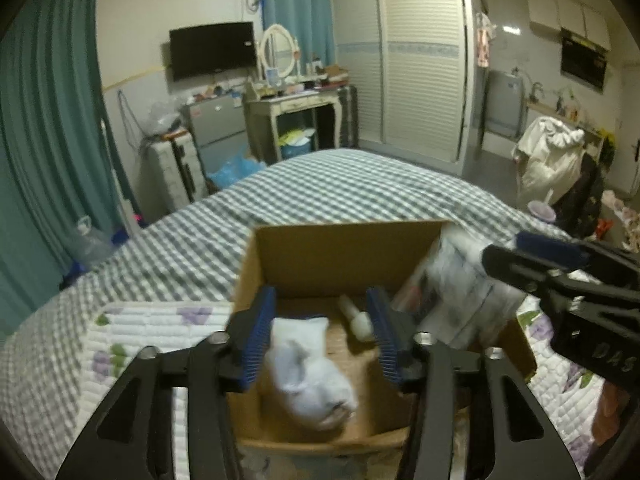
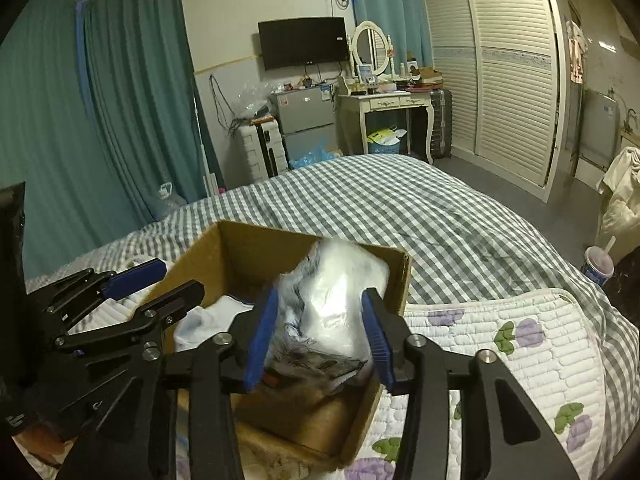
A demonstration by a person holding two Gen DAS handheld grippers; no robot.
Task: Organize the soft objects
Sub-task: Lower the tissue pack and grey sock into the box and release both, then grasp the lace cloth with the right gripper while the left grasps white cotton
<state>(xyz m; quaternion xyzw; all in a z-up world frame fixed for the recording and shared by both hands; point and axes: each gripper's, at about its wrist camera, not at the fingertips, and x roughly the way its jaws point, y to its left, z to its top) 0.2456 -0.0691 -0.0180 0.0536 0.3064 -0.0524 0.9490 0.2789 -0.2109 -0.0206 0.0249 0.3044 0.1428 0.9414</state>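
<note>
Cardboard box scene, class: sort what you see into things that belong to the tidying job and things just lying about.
Part of the job:
cardboard box
white sock in the box
plastic-wrapped bundle
left gripper
right gripper

Just lying about:
checked bedspread
television
dressing table
drink cup
wardrobe

Dim indoor light, greenish cast. Strong fisheye bending, dark vignetted corners. Motion blur on bagged bundle (image 2: pixel 336 312); left view softer.
</note>
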